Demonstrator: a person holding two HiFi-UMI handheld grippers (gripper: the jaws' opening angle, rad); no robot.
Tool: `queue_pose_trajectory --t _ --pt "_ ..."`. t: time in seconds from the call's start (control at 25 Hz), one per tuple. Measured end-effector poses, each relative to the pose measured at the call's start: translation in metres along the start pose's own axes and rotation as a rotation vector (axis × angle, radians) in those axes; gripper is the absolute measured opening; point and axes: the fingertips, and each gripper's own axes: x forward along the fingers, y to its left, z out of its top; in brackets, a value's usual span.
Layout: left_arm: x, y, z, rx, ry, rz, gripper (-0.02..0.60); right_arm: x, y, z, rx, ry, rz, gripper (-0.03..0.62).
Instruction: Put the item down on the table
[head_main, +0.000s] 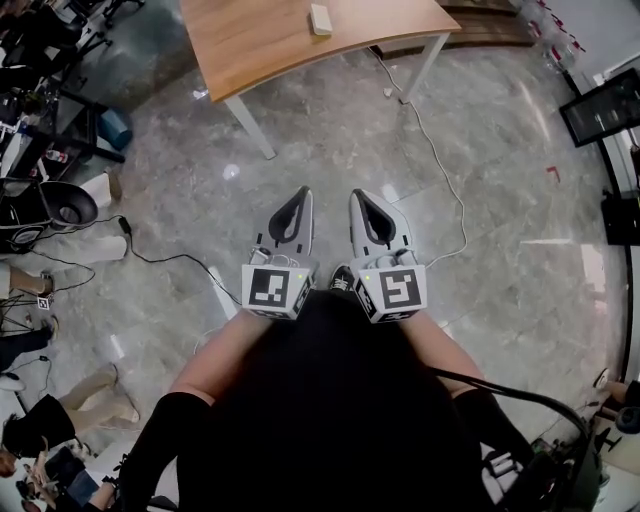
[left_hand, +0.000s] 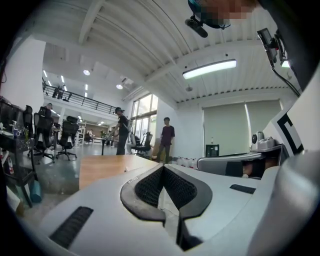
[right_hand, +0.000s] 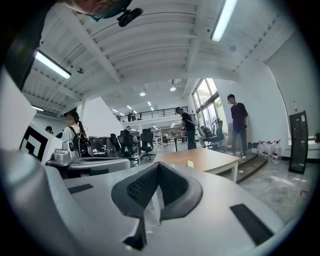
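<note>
I hold both grippers side by side above the marble floor, in front of the person's dark clothes. My left gripper (head_main: 302, 194) is shut with nothing between its jaws, and its gripper view (left_hand: 162, 168) shows the pads meeting. My right gripper (head_main: 359, 196) is shut and empty too (right_hand: 157, 165). Ahead stands a wooden table (head_main: 260, 45) on white legs. A small white item (head_main: 320, 18) lies on its top. The table also shows in the right gripper view (right_hand: 205, 159), with the white item (right_hand: 190, 163) on it, and in the left gripper view (left_hand: 100, 167).
A white cable (head_main: 440, 170) runs across the floor from the table. A black cable (head_main: 150, 257) trails at the left. Office chairs and desks crowd the left edge, and a monitor (head_main: 605, 110) stands at the right. Two people (left_hand: 166, 137) stand beyond the table.
</note>
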Motion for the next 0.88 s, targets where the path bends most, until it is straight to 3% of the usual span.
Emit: queue_pose_trajectory --t 0.44,0.72,0.88 --pt "0.049 0.017 -0.016 -0.02 0.02 0.051 0.003 0.039 -0.047 -0.01 0.084 0.01 0.024 0.012" --pt "0.142 0.079 -0.018 -0.033 0.015 0.061 0.003 0.137 -0.085 -0.01 0.053 0.042 0.029 0.012" --pt "0.208 0.123 -0.012 -0.022 0.011 0.007 0.003 0.22 -0.103 -0.001 0.034 0.05 0.018 0.012"
